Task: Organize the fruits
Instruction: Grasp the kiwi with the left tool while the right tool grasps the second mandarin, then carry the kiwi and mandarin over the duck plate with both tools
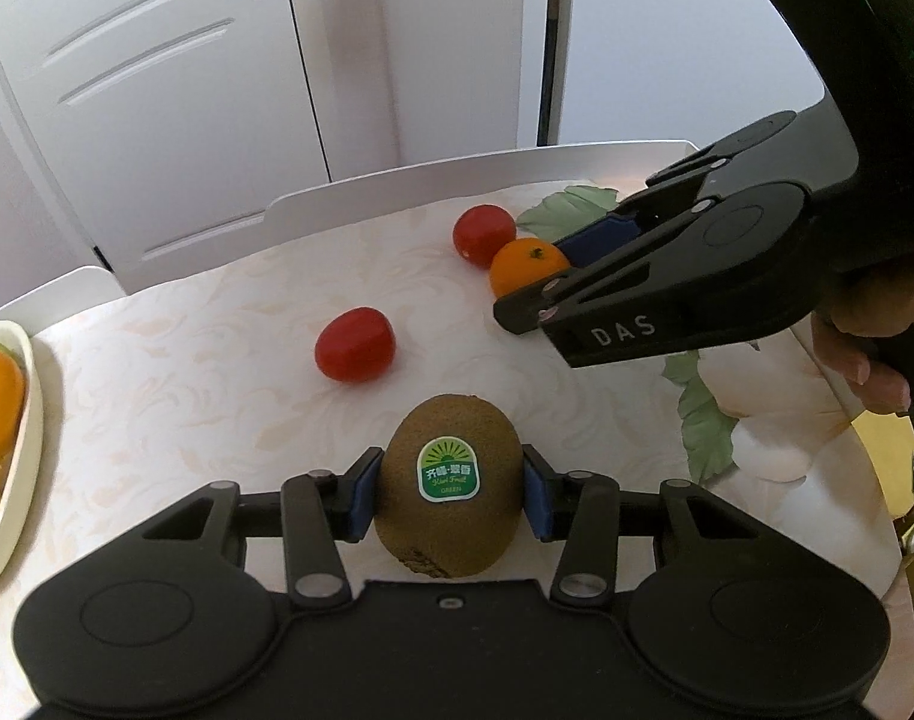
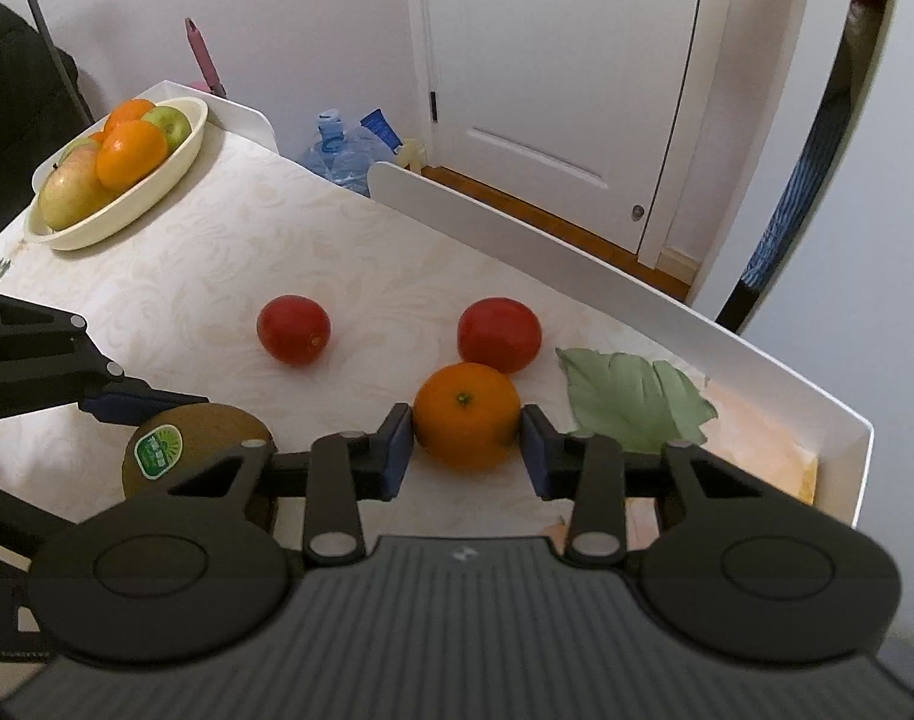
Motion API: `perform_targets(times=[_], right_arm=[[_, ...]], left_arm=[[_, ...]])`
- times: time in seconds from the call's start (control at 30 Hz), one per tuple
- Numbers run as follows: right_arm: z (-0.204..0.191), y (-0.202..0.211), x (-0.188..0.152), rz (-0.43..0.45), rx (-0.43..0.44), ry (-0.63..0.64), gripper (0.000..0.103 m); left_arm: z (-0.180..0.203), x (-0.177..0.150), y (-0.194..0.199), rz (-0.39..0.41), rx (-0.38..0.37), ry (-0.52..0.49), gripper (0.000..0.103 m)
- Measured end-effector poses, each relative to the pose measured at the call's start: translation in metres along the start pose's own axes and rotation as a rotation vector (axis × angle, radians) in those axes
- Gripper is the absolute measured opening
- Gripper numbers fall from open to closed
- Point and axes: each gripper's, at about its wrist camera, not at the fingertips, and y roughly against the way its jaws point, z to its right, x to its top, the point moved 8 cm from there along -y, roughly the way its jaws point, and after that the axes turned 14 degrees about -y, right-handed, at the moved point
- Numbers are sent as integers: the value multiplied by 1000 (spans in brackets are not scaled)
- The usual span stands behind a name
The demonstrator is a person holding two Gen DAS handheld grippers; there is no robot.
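White panelled doors (image 2: pixel 553 78) and pale walls stand behind a bench (image 2: pixel 229 276) covered in a cream cloth with a faint swirl pattern and fenced by a low white raised rim (image 2: pixel 577 258).

The left gripper (image 1: pixel 451 495) has its jaws clamped on a brown fuzzy kiwi with a green-and-white sticker (image 1: pixel 449 489); both blue pads (image 1: pixel 363 498) press against its sides, and the kiwi sits low over the cloth (whether it rests on the cloth or is lifted off it I cannot tell).

The right gripper (image 2: pixel 466 441) has its jaws on either side of a round orange mandarin with a dark stem mark (image 2: pixel 466 414), both blue pads against its skin. The mandarin lies near the bench's far rim, touching or just in front of a glossy red tomato (image 2: pixel 499 333). A second red tomato (image 2: pixel 294 329) lies apart from them, out in the open middle of the cloth. A green fabric leaf (image 2: pixel 634 396) lies flat just beside the mandarin, toward the bench's right corner.

At the bench's far left corner stands an oval cream bowl (image 2: pixel 175 171) holding oranges (image 2: pixel 130 153) and green-yellow apples (image 2: pixel 70 192). A blue-tinted plastic water bottle (image 2: pixel 343 153) stands on the floor beyond the rim. A hand (image 1: pixel 859 354) grips the right gripper's black handle in the left wrist view.
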Motion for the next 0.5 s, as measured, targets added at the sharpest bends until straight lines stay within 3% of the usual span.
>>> perform_targets(times=[0.5], right_arm=[[-18,29,2,39,1,9,53]], left_arm=[[-19,-2,35,48,44,30,51]])
